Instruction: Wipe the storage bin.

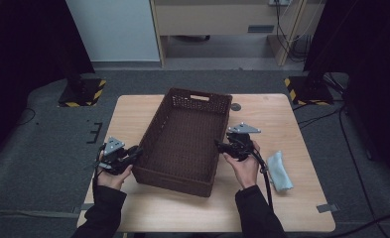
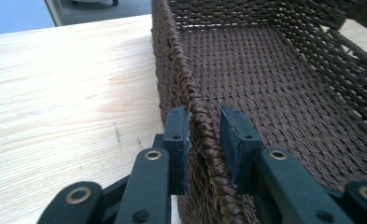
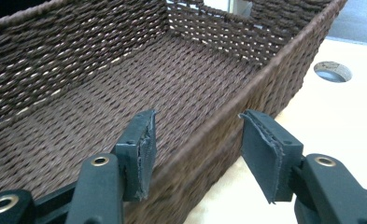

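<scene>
Two grippers at the wicker basket (image 1: pixel 182 141) mid-surface: left gripper (image 2: pixel 204 135) is clamped on its left rim, right gripper (image 3: pixel 197 149) straddles the right rim wide open, so it probably needs closing before any lift.

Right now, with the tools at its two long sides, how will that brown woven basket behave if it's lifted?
The basket is empty and woven, so probably light. Its walls may flex where the left tool pinches the rim. The right tool only straddles the rim, so a lift now would likely tilt it.
</scene>
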`<state>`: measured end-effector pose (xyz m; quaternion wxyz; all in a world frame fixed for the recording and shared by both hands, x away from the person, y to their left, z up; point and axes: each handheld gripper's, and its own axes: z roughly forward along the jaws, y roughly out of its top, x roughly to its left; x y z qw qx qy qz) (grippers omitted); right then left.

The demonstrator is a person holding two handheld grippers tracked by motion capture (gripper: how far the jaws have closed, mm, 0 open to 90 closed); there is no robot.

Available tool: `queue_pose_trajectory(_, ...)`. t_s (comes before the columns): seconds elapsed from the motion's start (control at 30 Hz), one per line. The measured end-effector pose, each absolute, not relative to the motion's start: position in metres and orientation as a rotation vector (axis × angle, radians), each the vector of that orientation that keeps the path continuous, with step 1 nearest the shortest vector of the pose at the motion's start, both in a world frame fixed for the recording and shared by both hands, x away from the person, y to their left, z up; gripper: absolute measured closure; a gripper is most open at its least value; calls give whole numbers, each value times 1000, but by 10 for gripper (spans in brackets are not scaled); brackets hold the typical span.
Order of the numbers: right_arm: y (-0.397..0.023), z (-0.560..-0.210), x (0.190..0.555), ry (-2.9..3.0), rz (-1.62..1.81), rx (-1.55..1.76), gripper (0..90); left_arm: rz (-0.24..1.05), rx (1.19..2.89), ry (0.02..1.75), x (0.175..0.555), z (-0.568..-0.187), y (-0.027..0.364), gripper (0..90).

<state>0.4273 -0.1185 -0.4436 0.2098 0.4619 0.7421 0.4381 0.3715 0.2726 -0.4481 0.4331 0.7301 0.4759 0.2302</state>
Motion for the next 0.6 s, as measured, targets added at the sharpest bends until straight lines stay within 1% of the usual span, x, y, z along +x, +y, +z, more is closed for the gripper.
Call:
queue_pose_trajectory(0.1,-118,-445,435,2071,1208,1301,459,574,1811,1189,372,-448,276,711)
queue_pose_trajectory(0.17,-117,-448,437,2081,1223,1314,486,564,1809,1182,370,-447,277,698)
queue_pose_trajectory(0.33,-115,-449,436,2072,1214,1318,501,566,1804,1153,363,-440,277,650)
queue_pose_trajectory(0.4,-115,-449,435,2072,1212,1320,506,562,1812,1160,362,-439,278,673)
queue_pose_trajectory(0.47,-114,-448,435,2072,1209,1325,511,548,1813,1188,362,-441,283,718)
queue_pose_trajectory(0.53,-113,-448,433,2071,1202,1330,511,503,1767,1200,362,-444,287,732)
queue_pose_trajectory(0.6,-111,-447,429,2070,1192,1329,506,503,1761,1215,363,-445,288,747)
